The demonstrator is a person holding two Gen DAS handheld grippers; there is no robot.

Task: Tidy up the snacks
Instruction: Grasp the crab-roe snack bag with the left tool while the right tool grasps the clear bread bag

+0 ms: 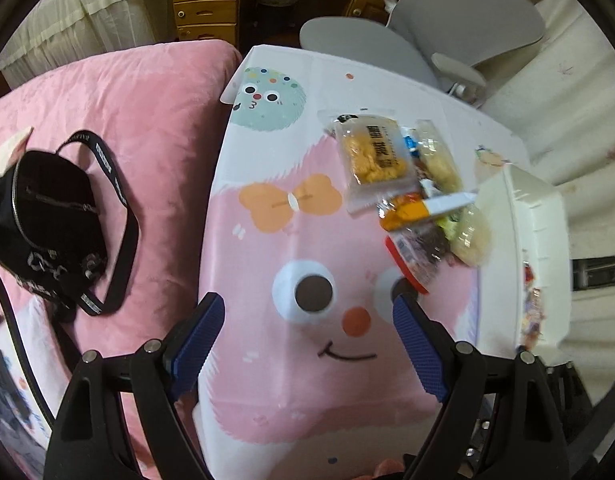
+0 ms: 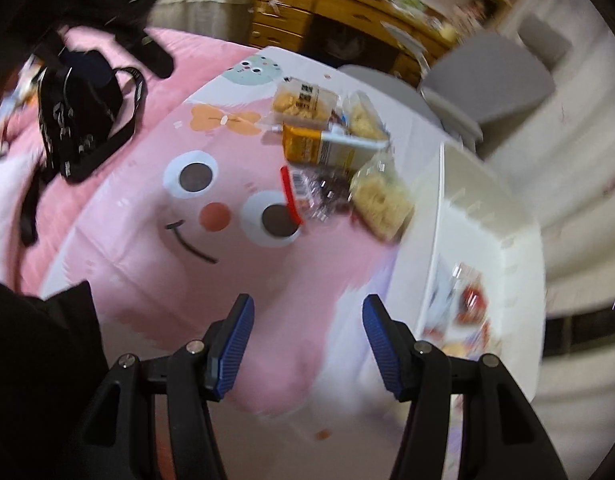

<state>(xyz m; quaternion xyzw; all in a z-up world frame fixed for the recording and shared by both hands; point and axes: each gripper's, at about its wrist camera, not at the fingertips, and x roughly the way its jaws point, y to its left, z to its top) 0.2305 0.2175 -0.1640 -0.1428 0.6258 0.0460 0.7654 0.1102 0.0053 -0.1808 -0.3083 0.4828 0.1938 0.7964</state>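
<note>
Left wrist view is showing my left tongs (image 1: 309, 342) hanging released over the worktop (image 1: 291, 392), blue pads spread wide with nothing between them. Beneath them the cartoon cloth's pink face is staring up, one dark eye (image 1: 313, 293) sitting between the two pads. The snacks are lying in a loose heap toward the far right of the cloth: a clear packet of yellow crisps (image 1: 373, 160) is sitting at the top, an orange and white packet (image 1: 423, 206) is overlapping just below it, a dark packet with a red edge (image 1: 417, 258) is resting nearest me, and a pale puffed snack bag (image 1: 471, 236) is touching the wall of the white bin (image 1: 541, 248). Something colourful is lying inside that bin, too small to name. A black bag (image 1: 47, 224) with its strap is resting on the pink bed cover (image 1: 155, 112) to the left.

Right wrist view, blurred, is showing my right tongs (image 2: 305, 348) likewise released and holding nothing, hovering above the pink cloth near the bin's (image 2: 519, 264) closer end, with the heap lying well ahead.
</note>
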